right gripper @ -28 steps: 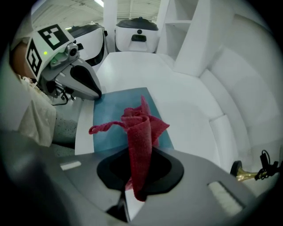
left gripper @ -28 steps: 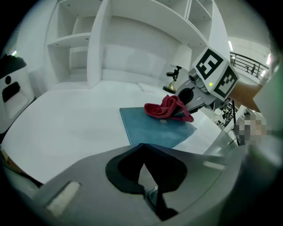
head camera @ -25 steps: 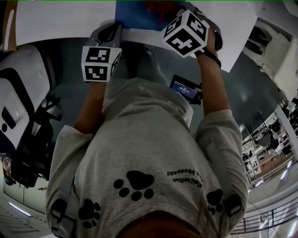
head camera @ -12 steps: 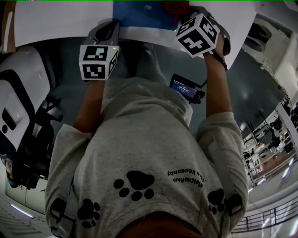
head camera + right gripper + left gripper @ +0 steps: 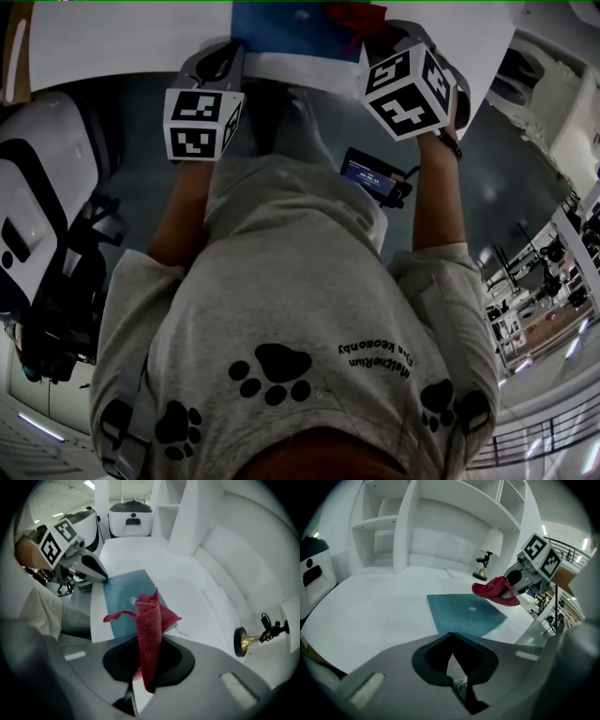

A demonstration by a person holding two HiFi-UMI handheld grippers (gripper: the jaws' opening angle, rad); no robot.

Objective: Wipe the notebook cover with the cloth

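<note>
A blue notebook (image 5: 295, 28) lies flat on the white table (image 5: 122, 42), its cover showing in the left gripper view (image 5: 464, 613). My right gripper (image 5: 149, 641) is shut on a red cloth (image 5: 150, 620), which hangs bunched over the notebook's right edge (image 5: 494, 591). The cloth looks slightly lifted off the cover. My left gripper (image 5: 451, 637) is shut with nothing in it. Its tip sits at the notebook's near left corner (image 5: 105, 577); I cannot tell if it presses there.
A small lamp with a brass base (image 5: 253, 637) stands at the back of the table. White shelves (image 5: 417, 522) rise behind it. A white machine (image 5: 37, 206) stands left of the table. A small screen device (image 5: 370, 175) hangs below the table's near edge.
My right gripper has moved to the right and a little nearer, carrying the red cloth across the notebook. The left gripper has stayed put.
</note>
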